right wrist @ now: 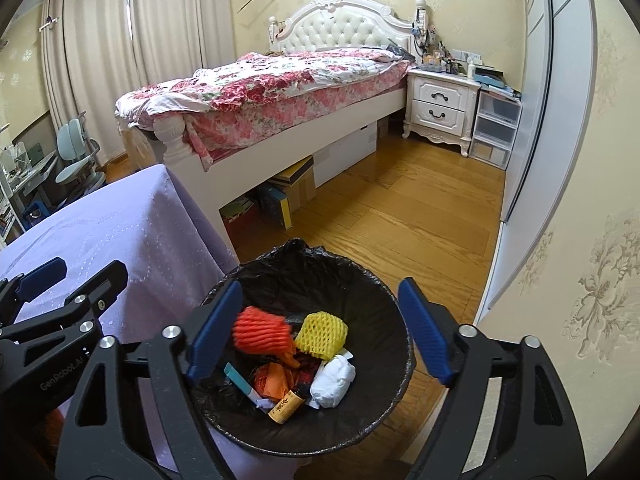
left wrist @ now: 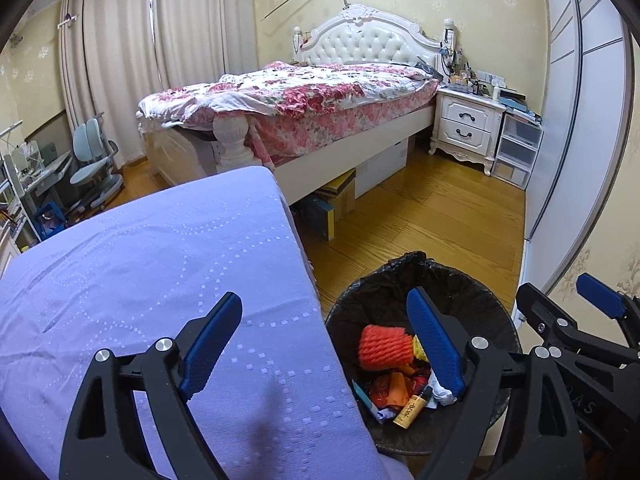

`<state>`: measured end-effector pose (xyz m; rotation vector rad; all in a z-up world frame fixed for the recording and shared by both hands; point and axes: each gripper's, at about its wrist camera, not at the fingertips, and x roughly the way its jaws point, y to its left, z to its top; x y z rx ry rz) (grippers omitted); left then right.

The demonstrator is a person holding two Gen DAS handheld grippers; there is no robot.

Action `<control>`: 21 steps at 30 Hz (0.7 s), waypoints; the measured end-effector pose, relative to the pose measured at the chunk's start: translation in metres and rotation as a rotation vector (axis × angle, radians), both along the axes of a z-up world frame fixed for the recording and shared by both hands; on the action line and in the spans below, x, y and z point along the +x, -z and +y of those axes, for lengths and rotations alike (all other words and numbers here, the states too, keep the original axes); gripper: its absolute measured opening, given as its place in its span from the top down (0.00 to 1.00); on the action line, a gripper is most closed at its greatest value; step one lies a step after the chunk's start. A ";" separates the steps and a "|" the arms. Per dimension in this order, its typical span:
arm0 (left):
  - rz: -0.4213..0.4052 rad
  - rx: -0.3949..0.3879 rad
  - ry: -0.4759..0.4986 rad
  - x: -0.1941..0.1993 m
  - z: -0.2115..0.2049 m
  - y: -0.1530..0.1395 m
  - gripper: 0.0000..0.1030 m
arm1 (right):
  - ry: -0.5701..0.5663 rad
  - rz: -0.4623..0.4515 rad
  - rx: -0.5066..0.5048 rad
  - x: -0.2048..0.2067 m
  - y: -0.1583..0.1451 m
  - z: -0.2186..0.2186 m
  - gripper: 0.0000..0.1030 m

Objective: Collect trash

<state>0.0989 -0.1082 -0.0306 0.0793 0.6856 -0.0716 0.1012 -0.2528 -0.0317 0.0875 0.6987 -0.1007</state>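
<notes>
Bedroom, wood floor (right wrist: 400,216); lilac tablecloth (left wrist: 160,280) beside bin (right wrist: 360,280) (trash inside); both jaws wide.

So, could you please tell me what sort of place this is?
Most likely a home bedroom: a bed with a floral quilt, a white nightstand, and curtains.

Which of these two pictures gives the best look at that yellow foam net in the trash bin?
The right wrist view: there the yellow foam net lies in full sight inside the bin. In the left wrist view only a yellow sliver shows, hidden behind the left gripper's finger.
</notes>
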 end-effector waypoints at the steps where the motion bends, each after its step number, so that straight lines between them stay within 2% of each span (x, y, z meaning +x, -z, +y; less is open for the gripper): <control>1: -0.004 0.000 -0.004 -0.002 0.001 -0.001 0.18 | 0.002 -0.001 -0.003 0.000 -0.001 0.000 0.18; 5: -0.015 -0.020 -0.020 -0.005 0.009 -0.007 0.17 | 0.012 -0.019 -0.024 -0.004 -0.008 0.002 0.12; 21: -0.069 -0.020 -0.067 -0.027 0.029 -0.027 0.15 | 0.022 -0.066 -0.061 -0.024 -0.032 0.010 0.07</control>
